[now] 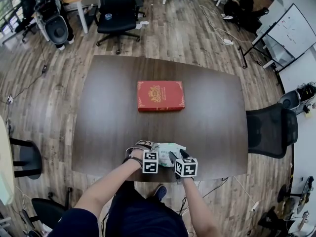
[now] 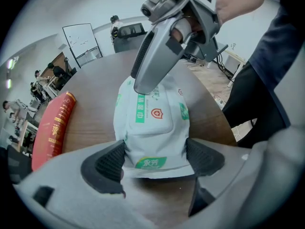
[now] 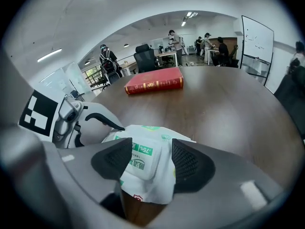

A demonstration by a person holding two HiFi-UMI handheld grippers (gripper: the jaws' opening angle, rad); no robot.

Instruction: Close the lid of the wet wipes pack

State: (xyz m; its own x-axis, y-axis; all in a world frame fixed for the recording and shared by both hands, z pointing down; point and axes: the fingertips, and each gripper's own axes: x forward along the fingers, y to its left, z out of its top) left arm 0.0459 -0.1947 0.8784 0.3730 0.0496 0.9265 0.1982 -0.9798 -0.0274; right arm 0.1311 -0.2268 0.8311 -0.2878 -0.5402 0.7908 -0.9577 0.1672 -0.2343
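The left claw (image 2: 152,160) is clamped on the near end of the wet wipes pack (image 2: 153,123), one pad against each side. That hold looks meant as an anchor, so the soft pack cannot slide or twist while the other claw works on top of it. The pack lies flat on the dark table (image 1: 212,107), close to the edge nearest the person, with the red book (image 1: 160,96) well apart from it towards the middle of the table.

On the pack's top face, the lid (image 2: 155,112), the flap with the red cross mark, appears to lie down against the wrapper. Whether it is sealed all round cannot be told.

The right claw (image 3: 151,165) comes down onto the far part of the pack from above. Its pads sit against either side of the wrapper, which bulges up between them, so it too is closed on the pack. Its tip bears on the printed face just beyond the flap, probably to press the lid home. The two claws nearly meet over the pack.
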